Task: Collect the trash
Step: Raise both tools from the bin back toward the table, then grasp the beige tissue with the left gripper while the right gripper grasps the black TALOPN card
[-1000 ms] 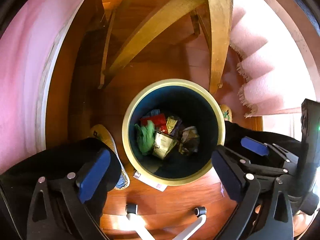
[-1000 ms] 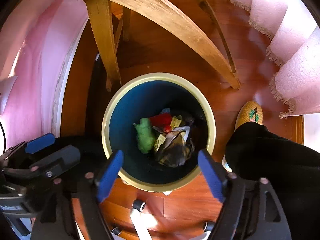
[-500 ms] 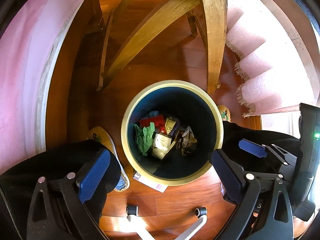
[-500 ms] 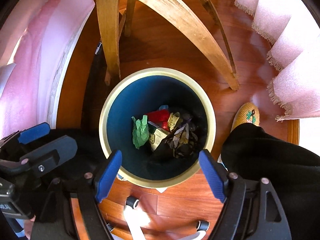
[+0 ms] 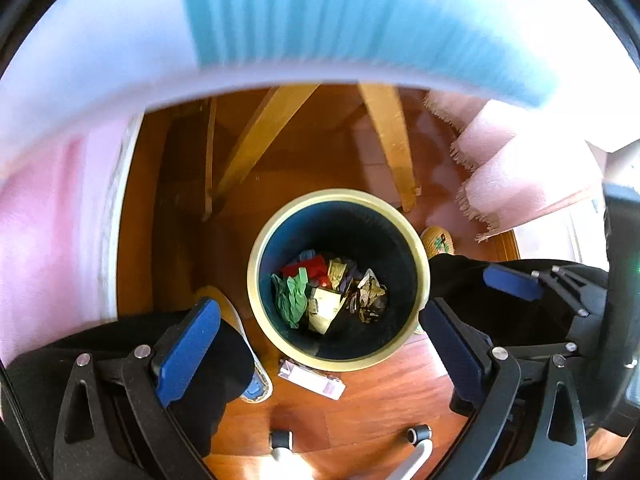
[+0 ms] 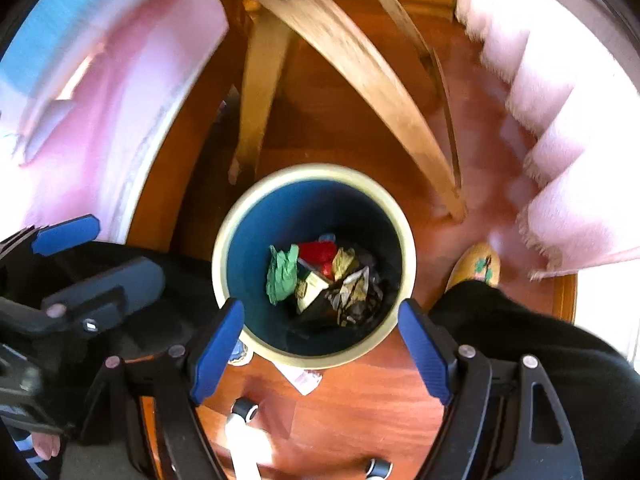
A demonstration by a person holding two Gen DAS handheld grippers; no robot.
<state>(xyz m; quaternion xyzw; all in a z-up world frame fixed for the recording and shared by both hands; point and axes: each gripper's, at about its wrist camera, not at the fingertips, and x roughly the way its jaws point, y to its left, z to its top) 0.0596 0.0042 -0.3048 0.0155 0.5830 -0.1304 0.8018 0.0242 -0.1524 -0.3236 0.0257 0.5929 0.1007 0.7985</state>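
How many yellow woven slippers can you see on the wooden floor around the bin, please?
2: one yellow woven slipper just right of the cream-rimmed dark blue bin, and another at the bin's left, mostly hidden under a black trouser leg.

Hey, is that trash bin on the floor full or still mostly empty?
Mostly empty. The bin holds only a low heap of crumpled wrappers at its bottom, with bare blue inner wall showing above them.

Blurred blue cloth (image 5: pixel 360 16) cut off above, paper scrap (image 6: pixel 304 378) half hidden under bin (image 6: pixel 224 248)
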